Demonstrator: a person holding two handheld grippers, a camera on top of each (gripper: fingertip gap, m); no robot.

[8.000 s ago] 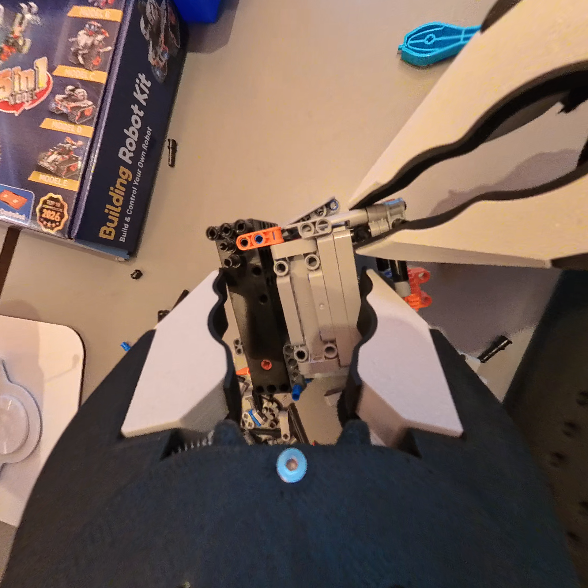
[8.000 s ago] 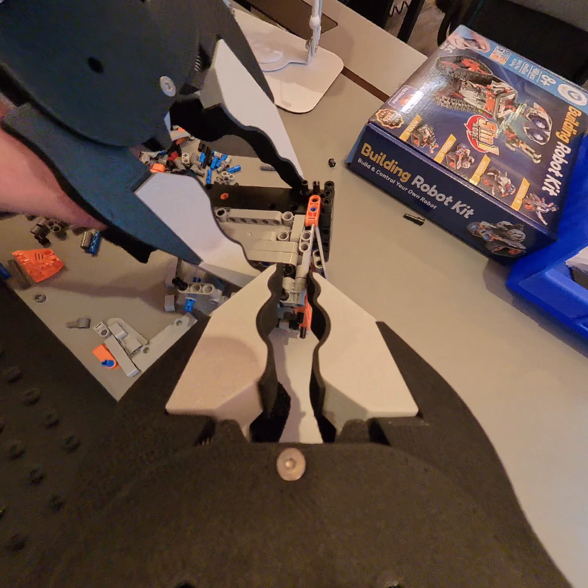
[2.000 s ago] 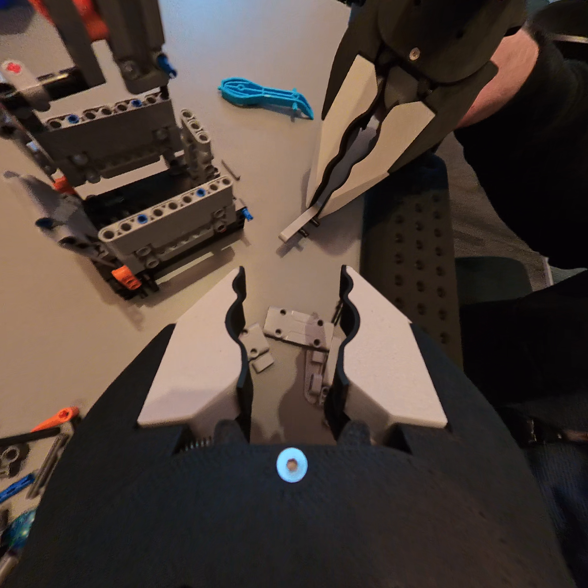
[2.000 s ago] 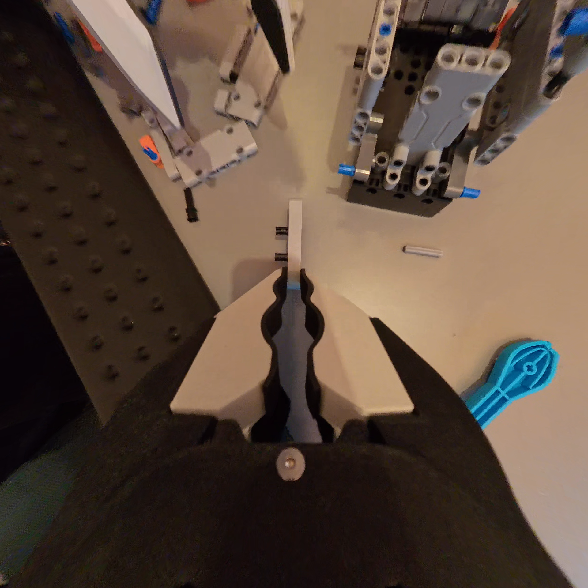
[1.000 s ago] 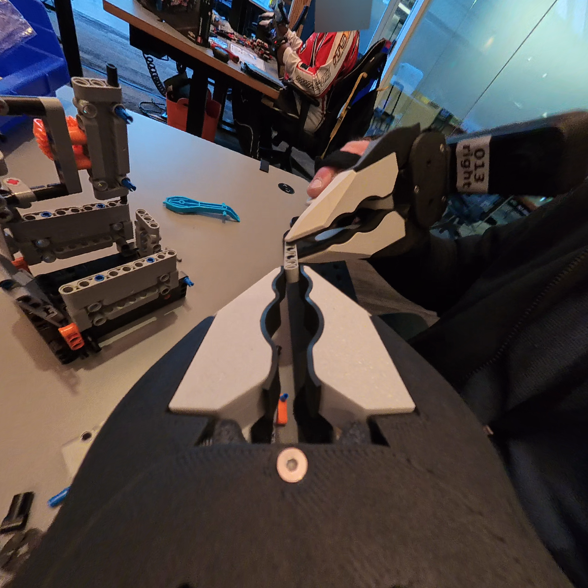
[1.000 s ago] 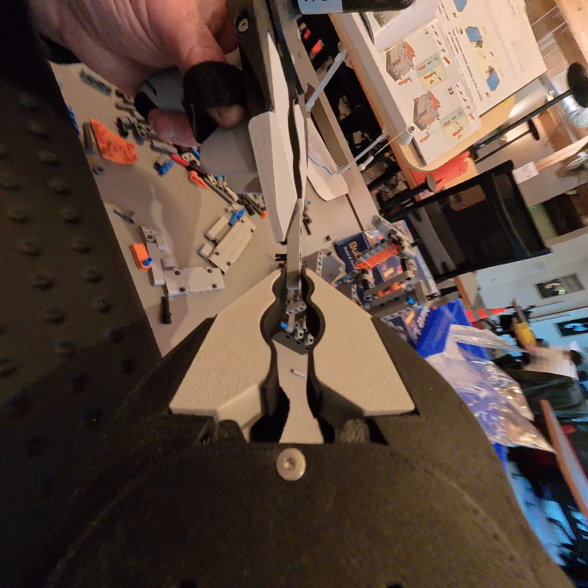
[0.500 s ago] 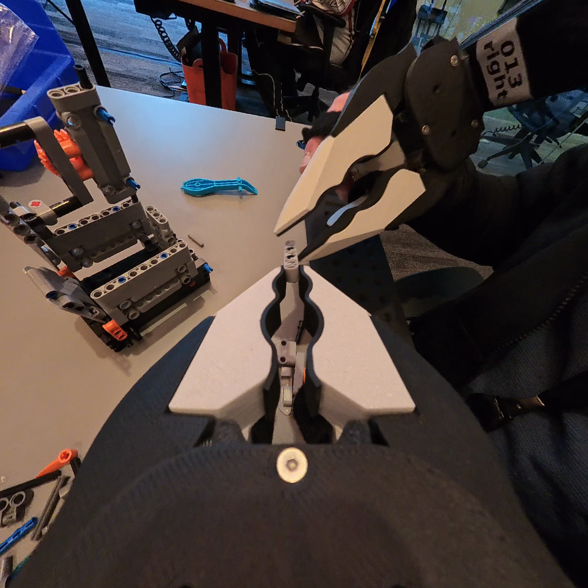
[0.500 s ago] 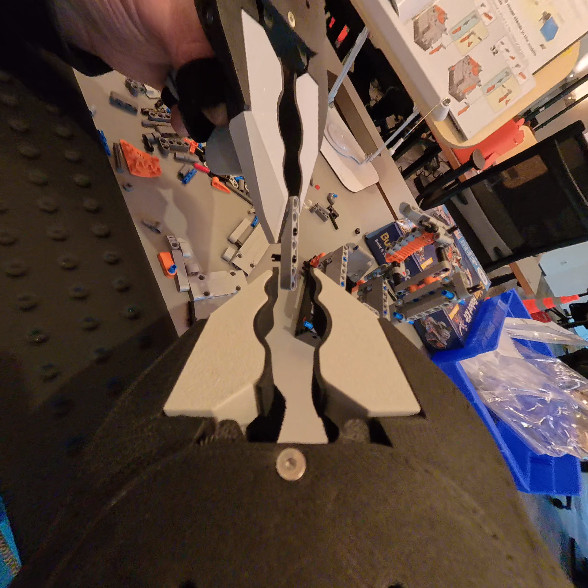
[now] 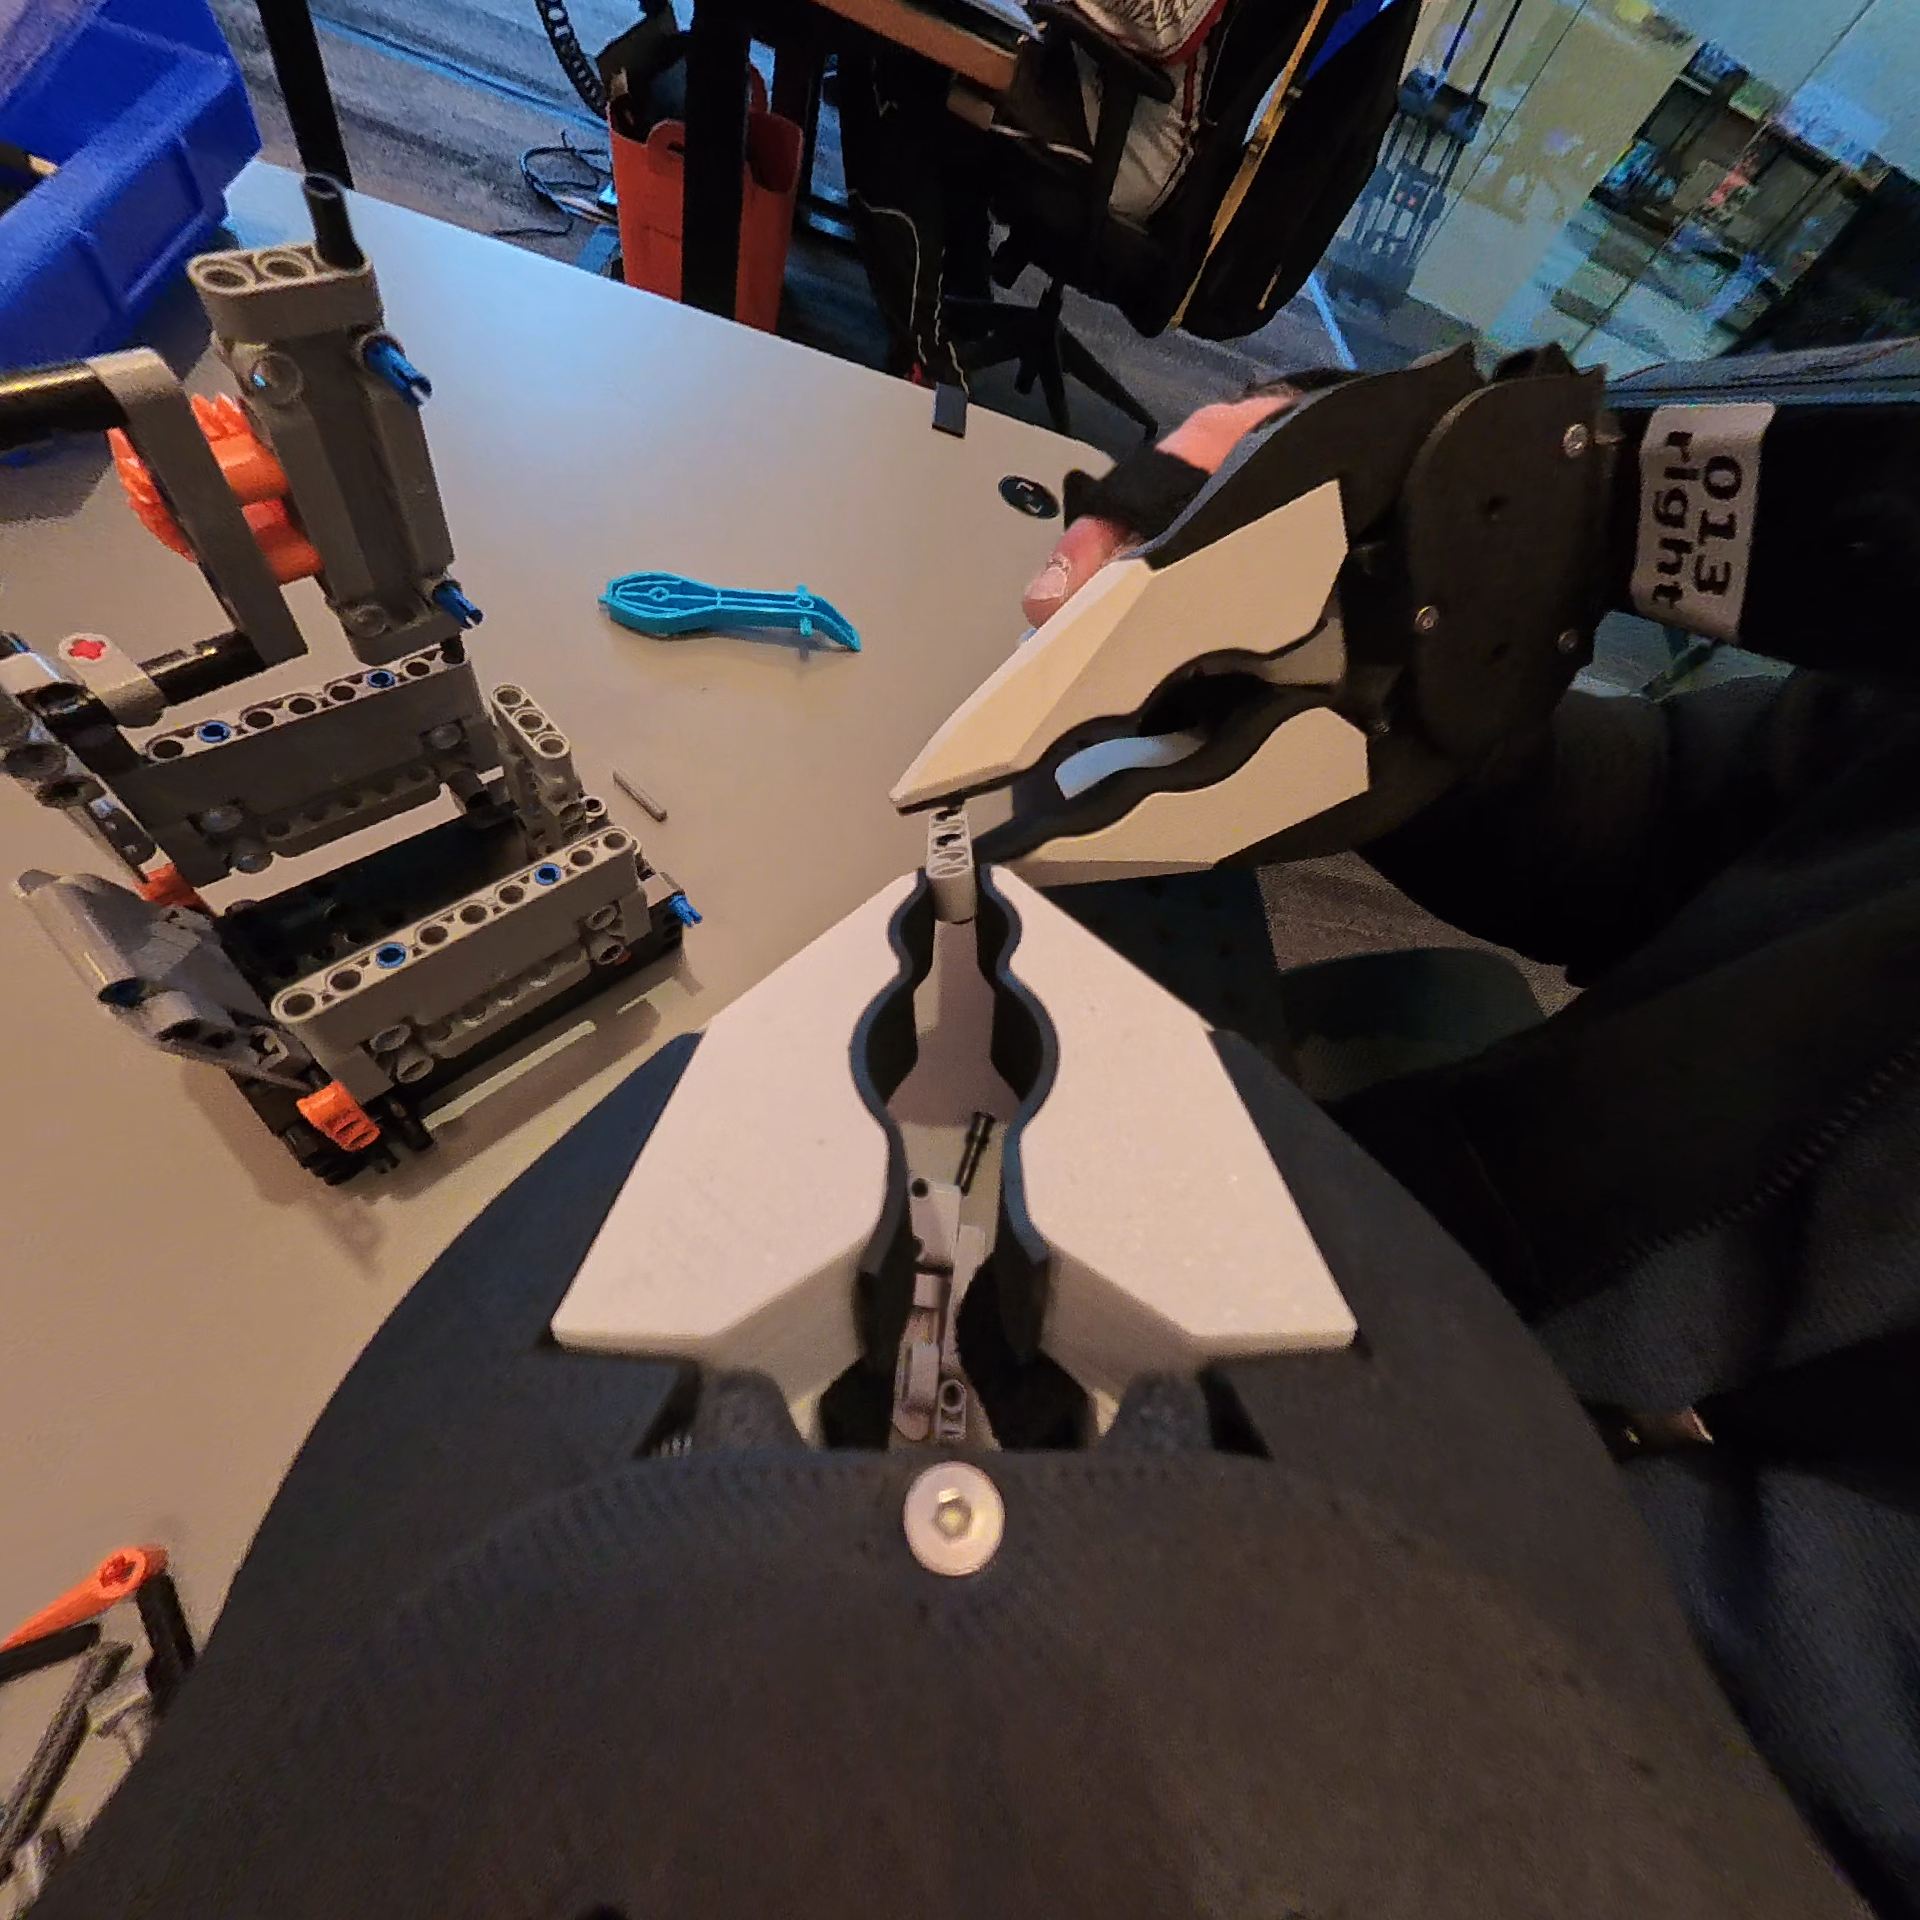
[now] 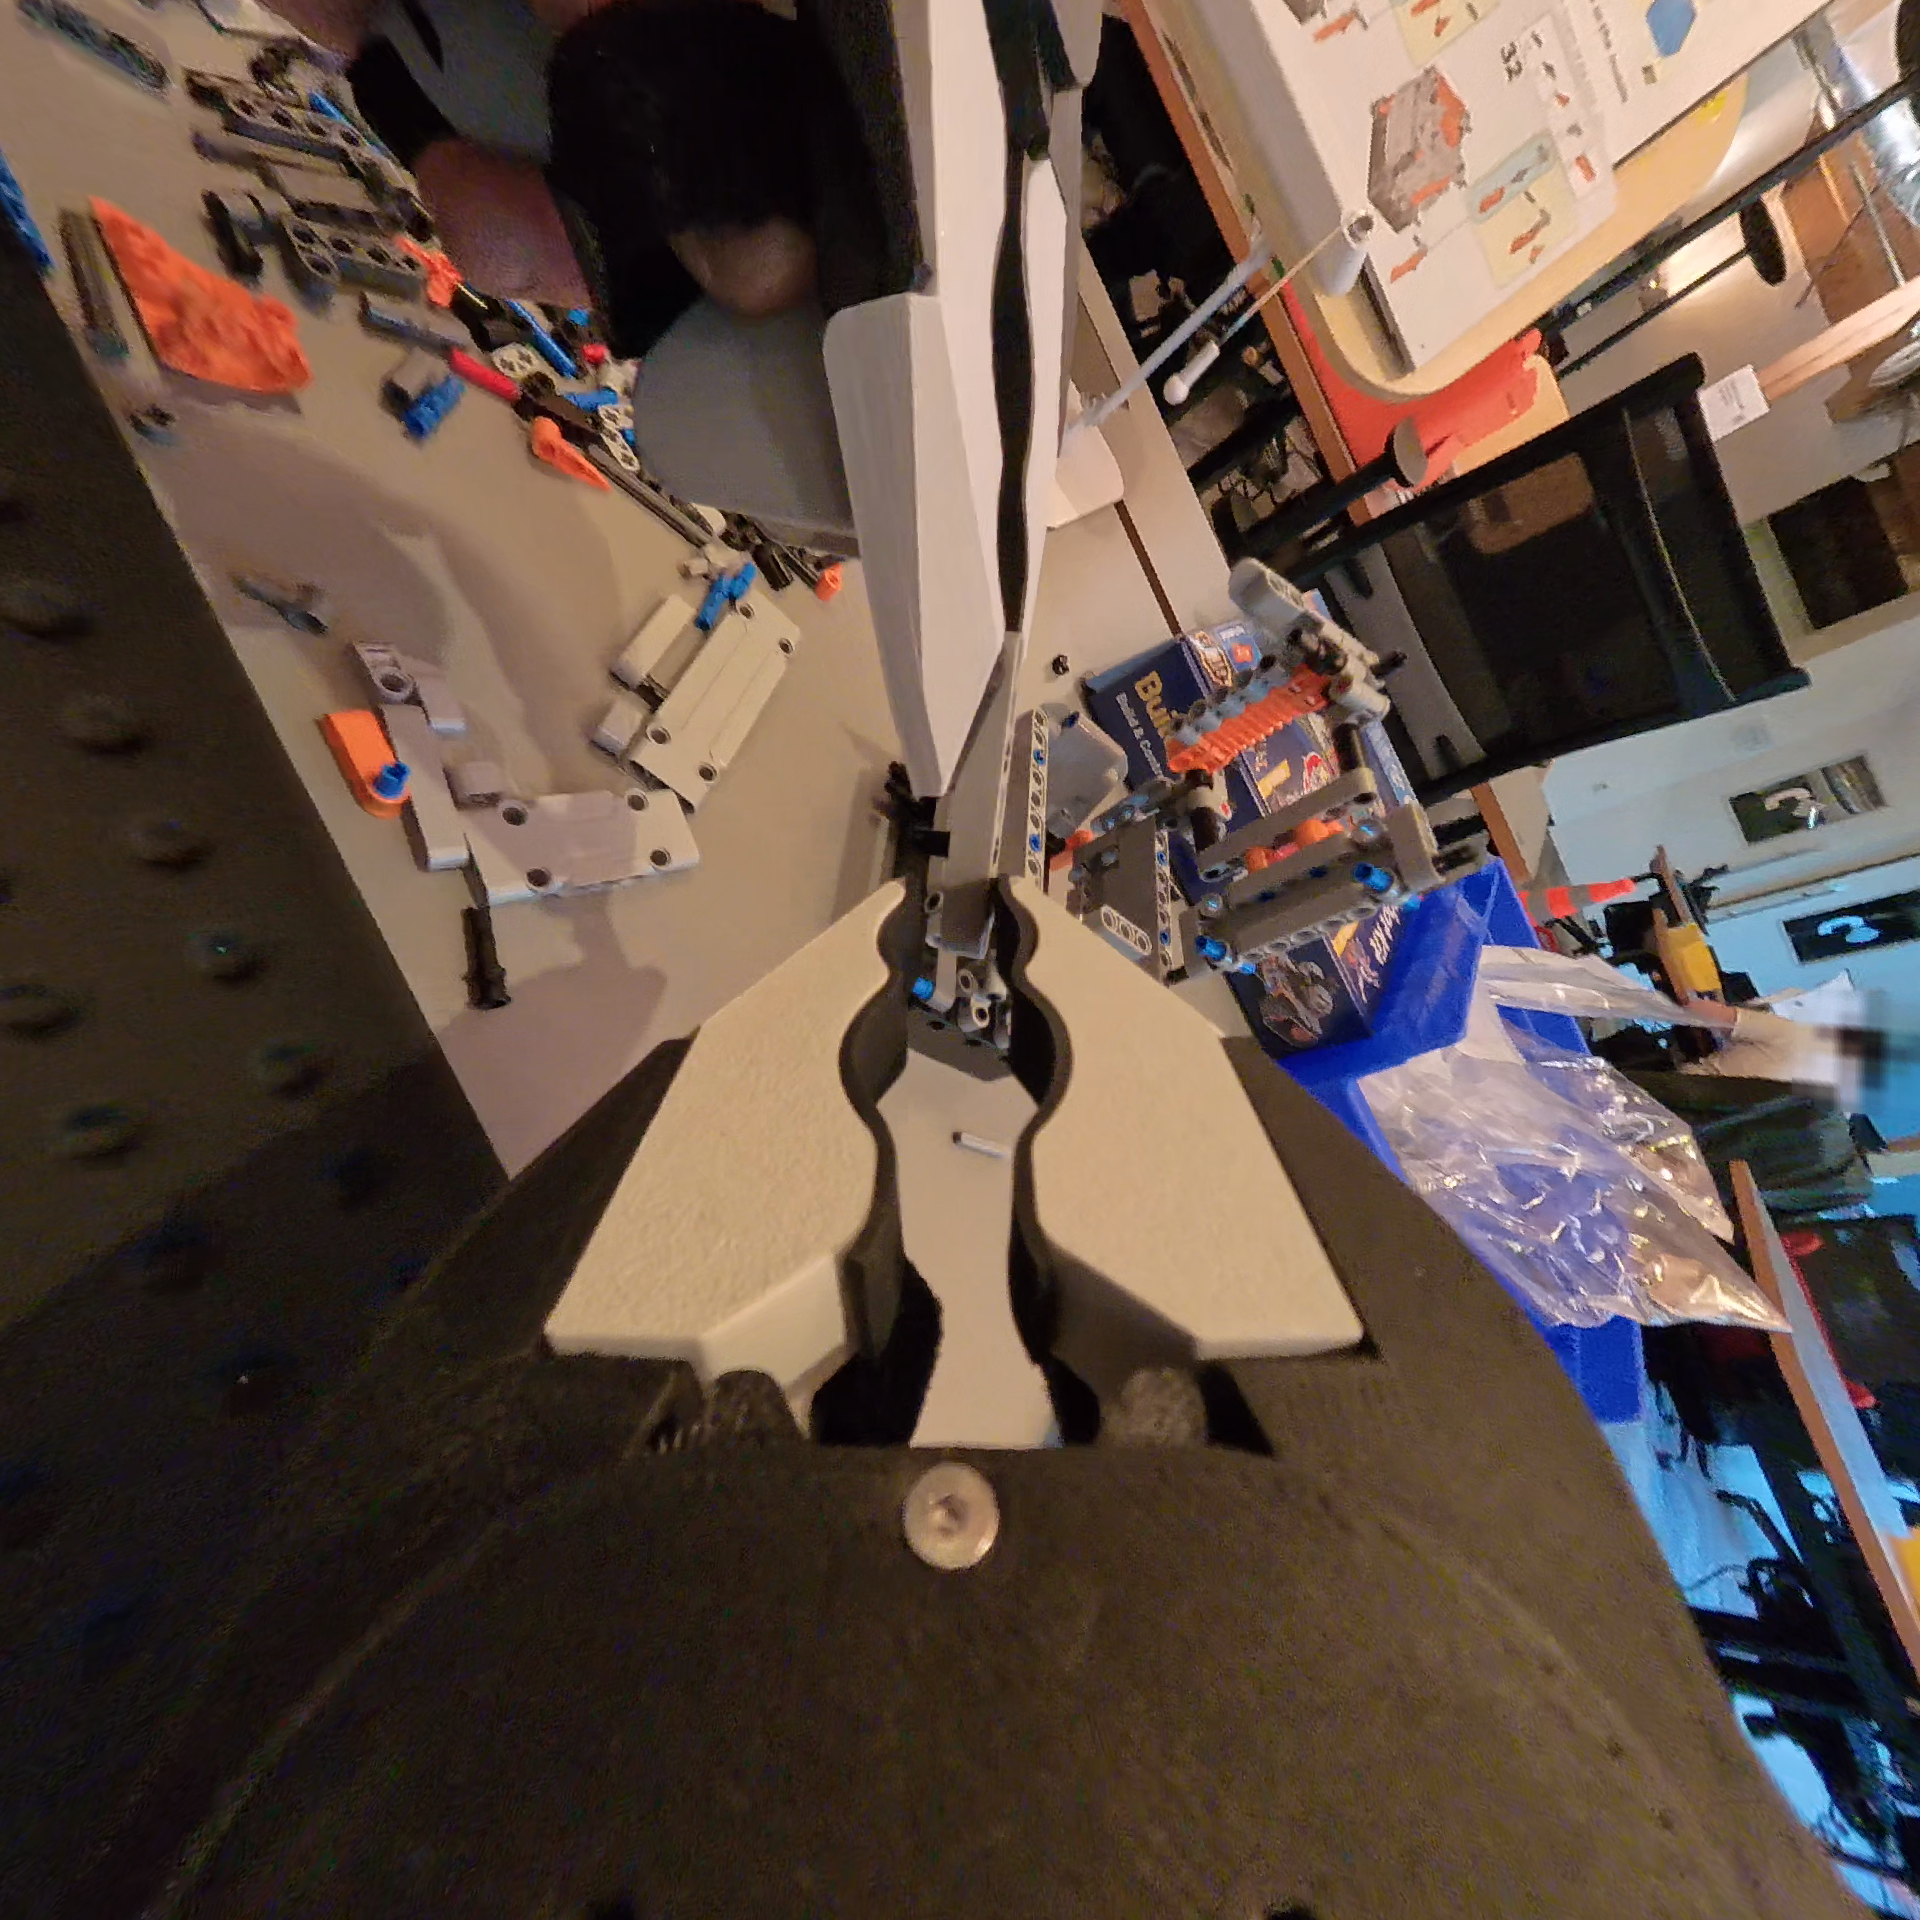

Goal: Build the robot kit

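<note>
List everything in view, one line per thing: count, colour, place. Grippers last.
grey beam: one, grey, clamped in the left gripper, its tip between the right gripper's fingertips.
brick model: one, grey, black and orange, on the table, far left.
pry tool: one, turquoise, flat on the table behind the model.
loose pieces: many, grey, orange, blue, black, scattered on the table.
kit box: one, dark blue, behind the model.
bin: one, blue, beside the box.
plastic bag: one, clear, by the bin.
left gripper: shut on the beam.
right gripper: tips closed around the beam's end.
</note>
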